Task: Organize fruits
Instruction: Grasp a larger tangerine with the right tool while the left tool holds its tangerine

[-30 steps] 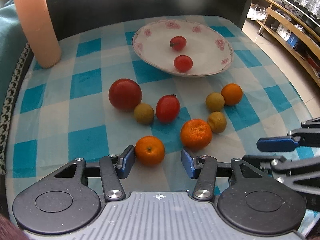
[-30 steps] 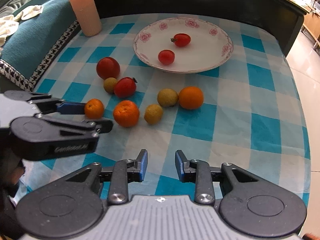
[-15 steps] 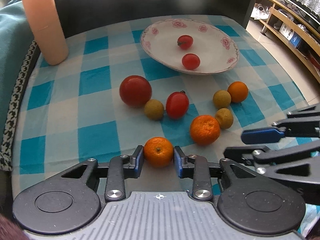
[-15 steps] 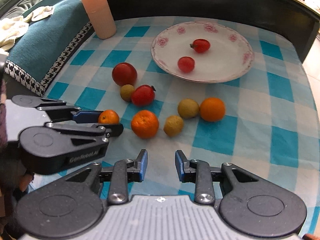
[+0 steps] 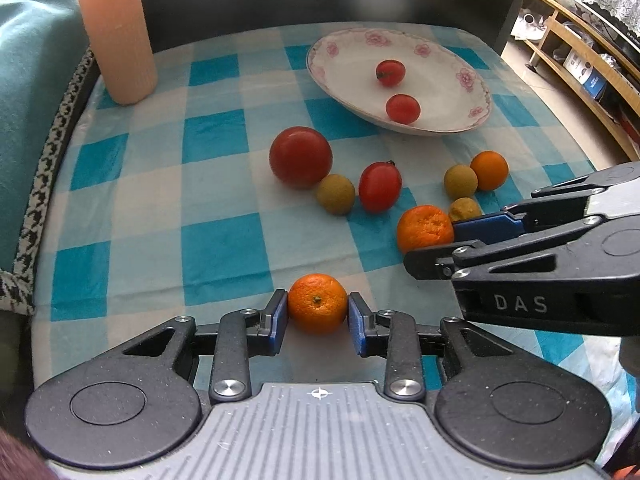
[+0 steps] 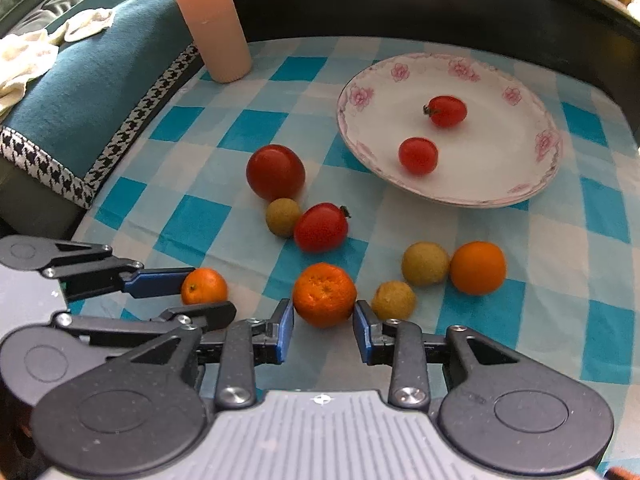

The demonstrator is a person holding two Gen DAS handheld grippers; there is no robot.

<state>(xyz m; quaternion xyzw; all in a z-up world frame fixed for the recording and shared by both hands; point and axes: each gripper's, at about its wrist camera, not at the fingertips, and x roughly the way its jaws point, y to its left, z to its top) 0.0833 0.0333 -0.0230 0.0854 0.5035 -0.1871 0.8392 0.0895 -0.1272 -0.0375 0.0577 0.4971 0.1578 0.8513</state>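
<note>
left gripper [image 5: 317, 312] clamps its pads on a small mandarin [image 5: 317, 303] on the checked cloth [image 5: 224, 248], likely to carry it to the flowered plate [image 5: 448, 128]. right gripper [image 6: 324, 322], jaws opening, straddles a larger pitted mandarin [image 6: 324, 294] without pressing on it. both fruits are bright orange, the small one showing its stem dimple.

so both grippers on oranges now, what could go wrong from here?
1. Right gripper: jaws opening, pads not yet on the bumpy orange. It may nudge the longan beside its right finger.
2. Left gripper holds its small orange only at the fingertips; it may slip on lifting.
3. The two grippers are close and may collide.
</note>
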